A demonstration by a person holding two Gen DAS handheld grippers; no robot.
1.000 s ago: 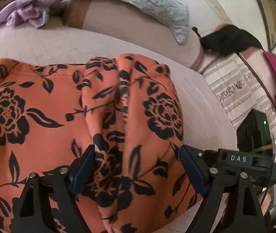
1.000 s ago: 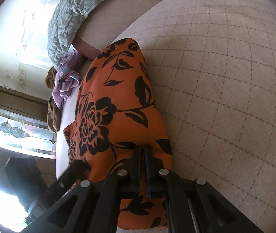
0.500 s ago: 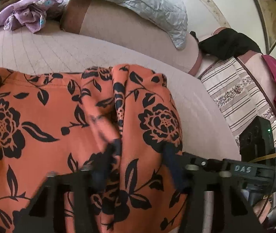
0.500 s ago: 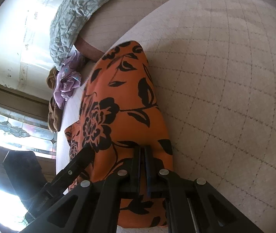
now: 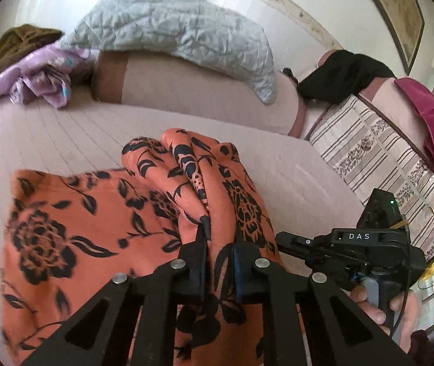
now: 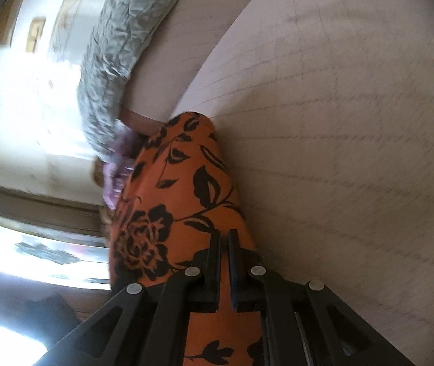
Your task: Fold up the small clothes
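An orange garment with black flowers (image 5: 64, 238) lies on the pale quilted bed (image 5: 49, 140). My left gripper (image 5: 220, 235) is closing its jaws on a raised fold near the garment's right side, and the cloth is pinched between the pads. The fold stands up in a bunched ridge above the bed. In the right wrist view, my right gripper (image 6: 224, 238) is shut on the edge of the same orange garment (image 6: 180, 189), which runs away from it as a long strip. A hand (image 5: 369, 308) holds that gripper's black body at the lower right of the left wrist view.
A long pale bolster (image 5: 186, 85) lies along the back with a grey quilted blanket (image 5: 180, 36) over it. A lilac garment (image 5: 40, 82) is heaped at the back left. Black (image 5: 342, 76) and magenta (image 5: 430, 116) clothes lie on a striped cover (image 5: 369, 158) at right.
My left jaws went from wide apart to pinched on a fold of the orange cloth and rose, pulling it into a ridge. The right gripper stayed shut on the garment and rolled.
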